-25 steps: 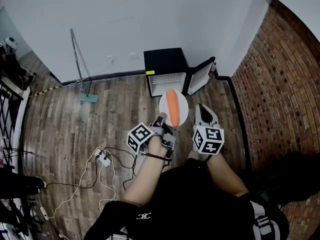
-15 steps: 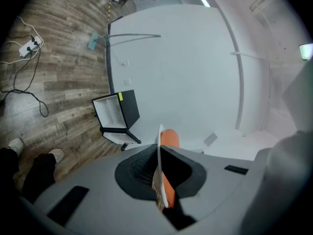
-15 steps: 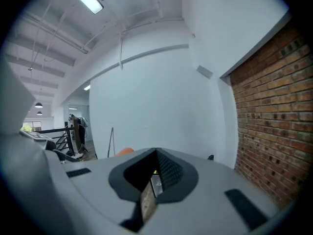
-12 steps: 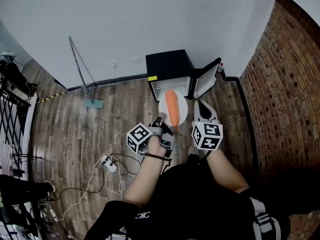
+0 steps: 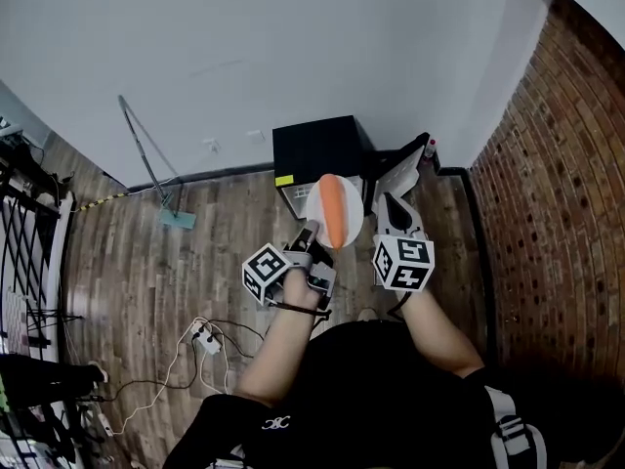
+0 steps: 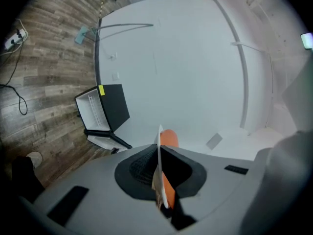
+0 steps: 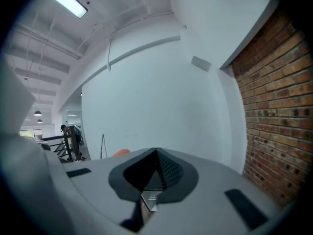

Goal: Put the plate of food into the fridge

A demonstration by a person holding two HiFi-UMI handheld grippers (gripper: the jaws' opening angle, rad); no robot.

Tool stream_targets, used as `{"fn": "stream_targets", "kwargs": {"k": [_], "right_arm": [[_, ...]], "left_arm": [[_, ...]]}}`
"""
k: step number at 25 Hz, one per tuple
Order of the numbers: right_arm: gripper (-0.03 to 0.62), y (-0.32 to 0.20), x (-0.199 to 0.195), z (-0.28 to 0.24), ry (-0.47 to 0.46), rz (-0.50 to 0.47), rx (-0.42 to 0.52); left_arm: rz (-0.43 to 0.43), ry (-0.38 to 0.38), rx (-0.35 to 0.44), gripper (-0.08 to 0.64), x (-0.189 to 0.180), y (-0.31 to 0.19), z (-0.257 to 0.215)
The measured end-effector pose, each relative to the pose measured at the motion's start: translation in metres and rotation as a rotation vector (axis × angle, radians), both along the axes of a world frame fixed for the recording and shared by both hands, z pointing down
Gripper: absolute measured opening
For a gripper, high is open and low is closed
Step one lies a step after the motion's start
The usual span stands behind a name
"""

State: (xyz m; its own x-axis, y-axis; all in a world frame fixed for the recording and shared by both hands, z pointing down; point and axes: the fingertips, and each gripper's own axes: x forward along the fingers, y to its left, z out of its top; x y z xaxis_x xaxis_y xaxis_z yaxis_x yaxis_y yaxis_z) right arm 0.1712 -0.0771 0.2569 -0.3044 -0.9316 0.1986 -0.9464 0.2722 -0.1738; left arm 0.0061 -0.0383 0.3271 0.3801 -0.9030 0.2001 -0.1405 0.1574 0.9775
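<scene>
Above the wooden floor [image 5: 186, 252], in front of the person's body, the left tongs [image 5: 314, 234] are clenched on the near rim of a white plate [image 5: 317, 201], held up in the air with a long orange piece of food [image 5: 335, 213] lying on it. In the left gripper view the plate shows edge-on between the jaws, the food on its right face. From the head view the plate overlaps the front of the small black fridge [image 5: 314, 148], which stands against the white wall with its door [image 5: 395, 176] swung open. The right tongs [image 5: 391, 206] hover just beside the plate, clenched on nothing, near the brick wall [image 5: 557, 164].
</scene>
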Motion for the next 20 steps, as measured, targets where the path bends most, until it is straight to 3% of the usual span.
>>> {"fn": "stream_targets", "kwargs": {"k": [8,14,20], "right_arm": [[0.014,-0.060,-0.007,0.020,-0.038,-0.073,-0.046],[0.014,-0.108,-0.041,0.041,-0.009,-0.109,-0.081],[0.014,-0.173,-0.086,0.029,0.017,-0.132,-0.045]], "left_arm": [[-0.081,-0.005,-0.029,0.015,-0.008,-0.047,0.014],[-0.102,-0.010,-0.060,0.017,-0.040,-0.093,0.037],[-0.106,-0.004,-0.035,0.017,-0.084,-0.158,0.037]]}}
